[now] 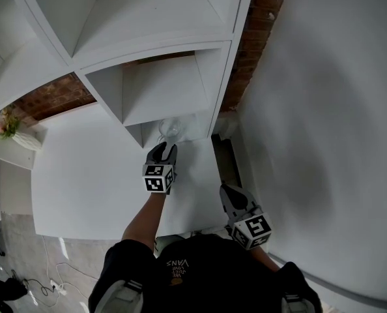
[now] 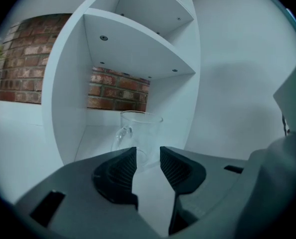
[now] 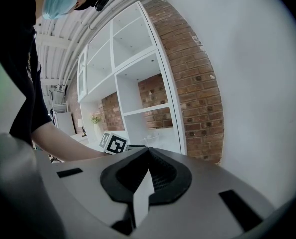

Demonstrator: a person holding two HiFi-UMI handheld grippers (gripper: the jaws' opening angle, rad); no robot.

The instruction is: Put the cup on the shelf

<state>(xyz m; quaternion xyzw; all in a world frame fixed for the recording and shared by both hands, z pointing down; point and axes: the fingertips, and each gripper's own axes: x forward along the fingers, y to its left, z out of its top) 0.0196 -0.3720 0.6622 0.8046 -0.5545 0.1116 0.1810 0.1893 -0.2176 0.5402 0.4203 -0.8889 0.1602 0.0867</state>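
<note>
A clear glass cup (image 2: 138, 132) with a handle on its left stands upright on the floor of the white shelf's (image 2: 68, 98) lowest compartment. In the head view the cup (image 1: 170, 130) sits just inside that opening. My left gripper (image 1: 162, 150) is right in front of it, jaws open. The cup lies just beyond the fingertips of the left gripper (image 2: 148, 157), and nothing is between them. My right gripper (image 1: 230, 192) hangs back near my body at the right. Its jaws are shut and empty in the right gripper view (image 3: 148, 151).
The shelf unit stands on a white counter (image 1: 89, 181) against a brick wall (image 1: 258, 38). A plain white wall (image 1: 324, 109) runs along the right. A vase of flowers (image 1: 14, 132) stands at the far left. Cables (image 1: 50, 282) lie on the floor.
</note>
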